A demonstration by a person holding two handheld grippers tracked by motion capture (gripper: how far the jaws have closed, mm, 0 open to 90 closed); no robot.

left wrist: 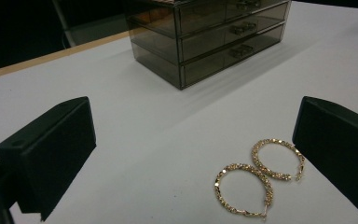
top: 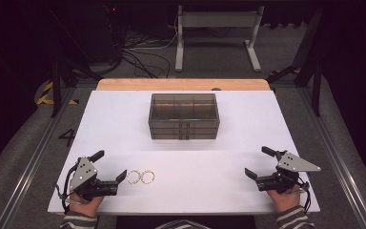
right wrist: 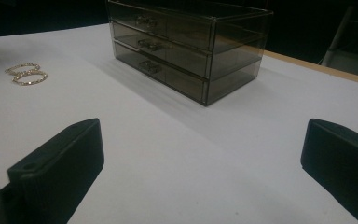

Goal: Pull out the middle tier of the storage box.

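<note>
Lying near the left gripper (top: 110, 167), whose jaws are gaping wide and empty like the right gripper (top: 261, 163), two gold hoop earrings (top: 140, 177) are looking light, thin, slippery; pinching one rim edgewise seems wisest.

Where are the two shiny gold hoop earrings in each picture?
High view: the gold hoop earrings lie side by side on the white table, low and left of centre, just right of the left gripper.
Left gripper view: lower right, close up, beside the right-hand jaw.
Right gripper view: far off, at the upper left edge.
Shared landmark: the smoky drawer box, beyond the earrings in every view.
</note>
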